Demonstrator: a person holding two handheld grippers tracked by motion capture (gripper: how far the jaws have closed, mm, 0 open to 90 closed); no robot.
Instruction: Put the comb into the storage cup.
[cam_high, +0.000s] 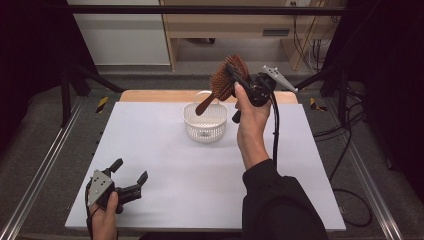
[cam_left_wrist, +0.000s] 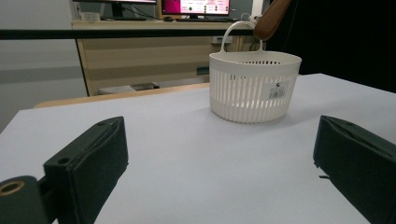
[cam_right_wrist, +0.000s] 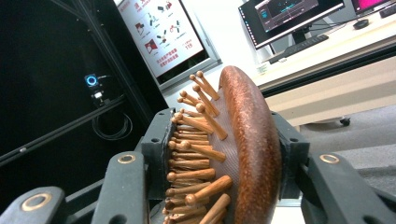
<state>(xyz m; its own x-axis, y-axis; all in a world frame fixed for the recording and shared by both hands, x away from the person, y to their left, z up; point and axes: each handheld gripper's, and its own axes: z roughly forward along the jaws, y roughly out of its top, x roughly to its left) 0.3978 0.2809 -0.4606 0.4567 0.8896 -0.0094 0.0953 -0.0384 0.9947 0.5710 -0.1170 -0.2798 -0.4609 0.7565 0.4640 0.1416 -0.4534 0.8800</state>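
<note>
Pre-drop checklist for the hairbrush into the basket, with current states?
1. Right gripper clamped on hairbrush head: ok.
2. Handle tip over the white basket opening: ok, seen from the high view.
3. Basket upright on the table: ok.
4. Basket empty: cannot tell, the bottom is hidden.
5. Left gripper open, holding nothing, well apart from the basket: ok.

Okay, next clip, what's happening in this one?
A person holds a hand-held gripper in each hand at a white table. The right hand-held gripper is clamped on the head of a wooden hairbrush, held in the air above a white slotted basket, handle pointing down toward it. The left hand-held gripper sits open near the table's front edge, holding nothing.
</note>
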